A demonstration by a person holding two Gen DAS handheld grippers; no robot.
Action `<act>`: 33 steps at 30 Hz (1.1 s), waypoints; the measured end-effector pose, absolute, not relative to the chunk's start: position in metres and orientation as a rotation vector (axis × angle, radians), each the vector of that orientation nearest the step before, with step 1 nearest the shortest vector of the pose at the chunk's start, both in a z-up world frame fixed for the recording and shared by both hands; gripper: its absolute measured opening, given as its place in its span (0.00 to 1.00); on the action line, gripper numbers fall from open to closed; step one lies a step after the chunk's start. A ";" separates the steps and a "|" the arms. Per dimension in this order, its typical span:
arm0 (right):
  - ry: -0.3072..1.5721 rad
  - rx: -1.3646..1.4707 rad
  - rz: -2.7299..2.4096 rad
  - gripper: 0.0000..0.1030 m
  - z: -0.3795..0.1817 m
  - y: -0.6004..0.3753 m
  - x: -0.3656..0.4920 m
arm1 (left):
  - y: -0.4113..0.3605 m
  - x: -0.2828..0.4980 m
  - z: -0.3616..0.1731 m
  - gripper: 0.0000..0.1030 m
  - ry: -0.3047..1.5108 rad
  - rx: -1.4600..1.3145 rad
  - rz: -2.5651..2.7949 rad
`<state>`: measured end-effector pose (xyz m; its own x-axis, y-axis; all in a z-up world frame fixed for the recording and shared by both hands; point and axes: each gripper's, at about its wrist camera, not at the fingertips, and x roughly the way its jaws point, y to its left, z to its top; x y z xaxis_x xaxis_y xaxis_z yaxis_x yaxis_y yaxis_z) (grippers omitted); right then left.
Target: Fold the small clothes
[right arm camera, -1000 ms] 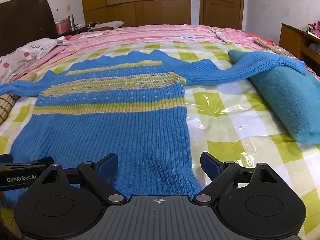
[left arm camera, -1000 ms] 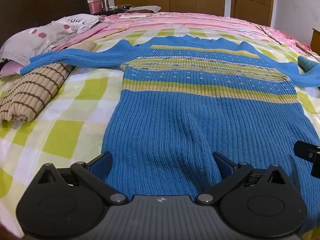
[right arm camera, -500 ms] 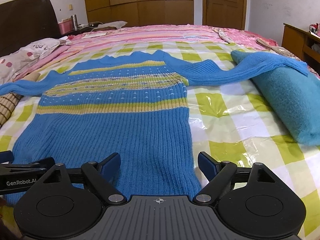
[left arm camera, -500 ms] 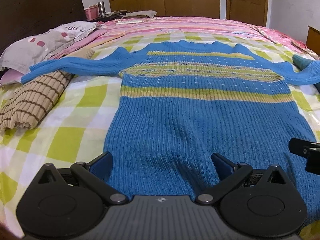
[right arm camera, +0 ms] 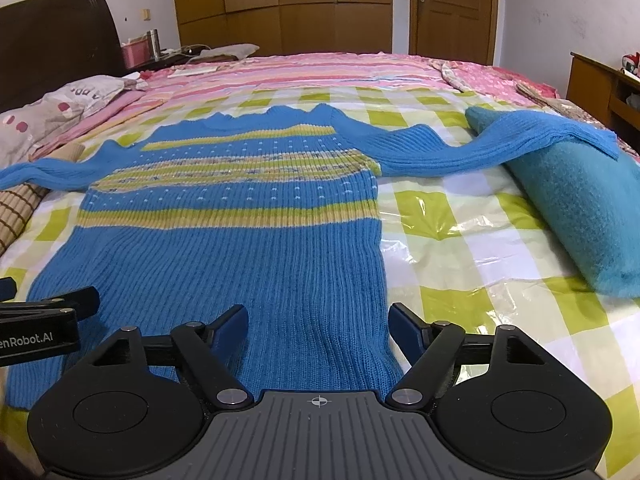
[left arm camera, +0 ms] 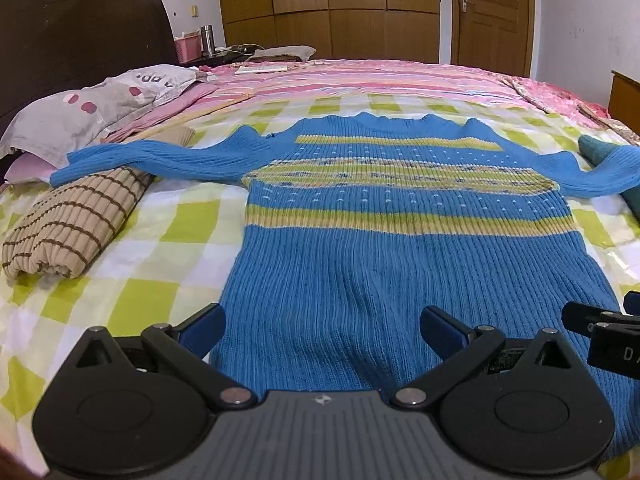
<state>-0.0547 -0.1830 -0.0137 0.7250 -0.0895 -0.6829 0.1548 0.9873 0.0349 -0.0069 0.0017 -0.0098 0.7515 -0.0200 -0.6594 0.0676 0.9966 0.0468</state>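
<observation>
A blue knit sweater with yellow-green stripes lies flat on the checked bedspread, sleeves spread out to both sides; it also shows in the right wrist view. My left gripper is open and empty just above the sweater's left hem. My right gripper is open and empty above the right hem corner. The right sleeve drapes over a teal folded garment. The left sleeve lies over a brown striped one.
A brown striped folded garment lies left of the sweater. A teal folded garment lies to its right. Pillows and a dark headboard stand at the far left. A wooden cabinet stands at the right.
Both grippers have risen and tilted up a little, so more of the room shows. The sweater has not moved. Both grippers remain open.
</observation>
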 end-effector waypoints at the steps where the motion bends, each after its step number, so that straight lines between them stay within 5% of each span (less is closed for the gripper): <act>1: 0.748 0.092 -0.134 0.74 -0.014 -0.183 -0.055 | 0.001 -0.007 -0.010 1.00 0.718 0.070 -0.048; 33: 0.760 0.081 -0.133 0.64 -0.018 -0.184 -0.053 | -0.002 -0.008 -0.007 1.00 0.709 0.088 -0.050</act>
